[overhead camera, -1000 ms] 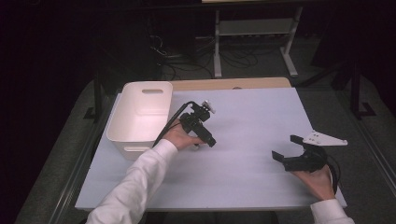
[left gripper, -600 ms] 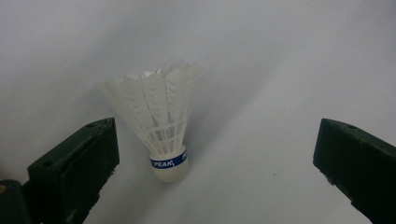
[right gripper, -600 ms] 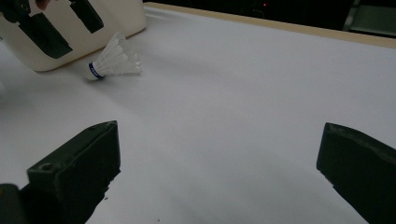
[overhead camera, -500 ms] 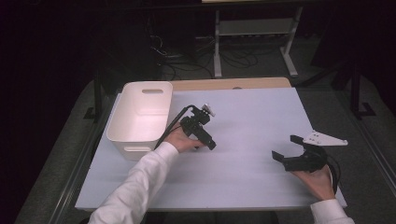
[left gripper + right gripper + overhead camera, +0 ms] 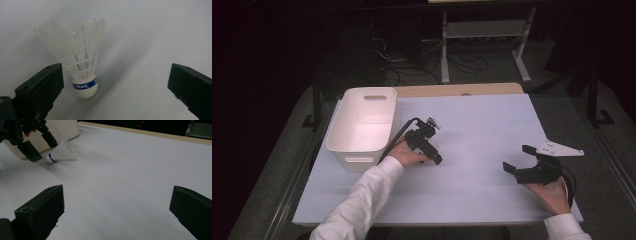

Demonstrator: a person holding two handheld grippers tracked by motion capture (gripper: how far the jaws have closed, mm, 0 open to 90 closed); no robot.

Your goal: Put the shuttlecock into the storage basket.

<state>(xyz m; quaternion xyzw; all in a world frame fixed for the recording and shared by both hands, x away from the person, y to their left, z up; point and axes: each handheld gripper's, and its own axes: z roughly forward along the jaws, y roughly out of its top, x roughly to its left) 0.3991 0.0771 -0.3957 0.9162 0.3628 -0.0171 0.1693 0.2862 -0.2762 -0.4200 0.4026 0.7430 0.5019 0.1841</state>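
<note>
In the left gripper view, the left gripper [image 5: 113, 87] stands released, its two black jaws wide apart, and a white feather shuttlecock [image 5: 78, 62] lies between them, close beside the jaw at 9 o'clock, with no contact I can make out. The shuttlecock has a rounded white cork base ringed by a blue band printed "PEAK"; its feathers fan out toward 12 o'clock over criss-crossed stems. It rests on the white table surface [image 5: 150, 37].

In the right gripper view, the right gripper [image 5: 117, 212] is also released, jaws spread over bare table, nothing between them. Farther off, toward 10 o'clock, the shuttlecock lies on its side with its cork between the left gripper's jaws.

From the high view, the white bin [image 5: 362, 125] sits at 9 o'clock of the left gripper, on the table's left part.
</note>
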